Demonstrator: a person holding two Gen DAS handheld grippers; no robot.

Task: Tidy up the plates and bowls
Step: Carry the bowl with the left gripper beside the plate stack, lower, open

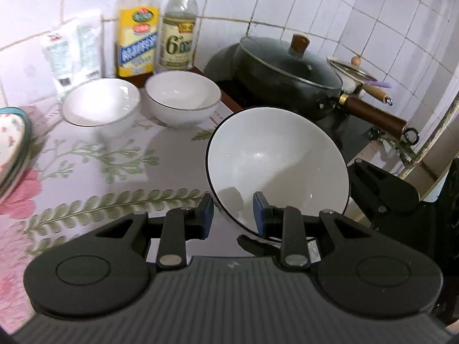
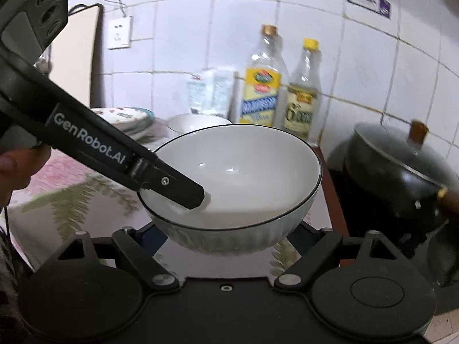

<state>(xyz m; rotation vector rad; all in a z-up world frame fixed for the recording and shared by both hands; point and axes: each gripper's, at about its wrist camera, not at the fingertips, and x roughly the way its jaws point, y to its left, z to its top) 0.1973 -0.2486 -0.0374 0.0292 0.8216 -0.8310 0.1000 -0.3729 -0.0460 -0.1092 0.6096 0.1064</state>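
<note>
A large white bowl with a dark rim point(image 1: 275, 169) point(image 2: 238, 177) hangs tilted above the floral counter. My left gripper point(image 1: 233, 215) straddles its near rim, one finger inside and one outside, with a gap between pad and rim; the same finger point(image 2: 178, 185) shows inside the bowl in the right wrist view. My right gripper point(image 2: 229, 238) sits under the bowl with jaws spread wide; its fingertips are hidden by the bowl. Two smaller white bowls point(image 1: 101, 101) point(image 1: 183, 96) stand side by side at the back. Stacked floral plates point(image 1: 11, 143) point(image 2: 126, 117) lie at the left.
Two bottles point(image 1: 137, 28) point(image 1: 179, 28) and a white packet point(image 1: 74, 48) stand against the tiled wall. A black lidded pan point(image 1: 289, 68) point(image 2: 401, 172) with a brown handle sits on the stove to the right, a small pot point(image 1: 352, 74) behind it.
</note>
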